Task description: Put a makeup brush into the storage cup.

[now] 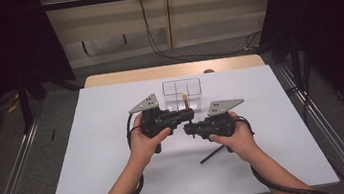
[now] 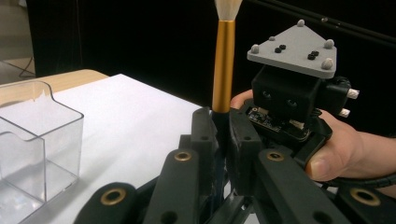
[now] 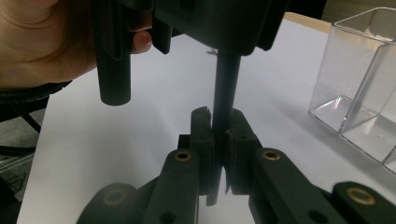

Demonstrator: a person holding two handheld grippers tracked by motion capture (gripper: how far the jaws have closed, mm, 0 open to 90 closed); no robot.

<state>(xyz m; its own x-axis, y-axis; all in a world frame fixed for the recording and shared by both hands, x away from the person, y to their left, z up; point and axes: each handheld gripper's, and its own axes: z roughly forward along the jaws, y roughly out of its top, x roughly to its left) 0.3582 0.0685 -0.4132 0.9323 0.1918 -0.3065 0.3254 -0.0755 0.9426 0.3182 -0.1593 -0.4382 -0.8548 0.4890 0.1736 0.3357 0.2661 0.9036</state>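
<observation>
A make-up brush with a gold ferrule (image 2: 223, 65), pale bristles and a black handle (image 3: 226, 84) stands upright between both grippers. My left gripper (image 2: 223, 119) is shut on the handle just below the ferrule. My right gripper (image 3: 220, 116) is shut on the same black handle lower down. In the high view the left gripper (image 1: 187, 116) and the right gripper (image 1: 187, 127) meet nose to nose at mid-table, and the brush's gold part (image 1: 186, 101) rises just in front of the clear box. Each gripper is held in one of the person's hands.
A clear plastic box (image 1: 181, 88) with compartments stands just behind the grippers; it is at the left of the left gripper view (image 2: 32, 140) and at the right of the right gripper view (image 3: 359, 93). A white sheet (image 1: 106, 151) covers the table.
</observation>
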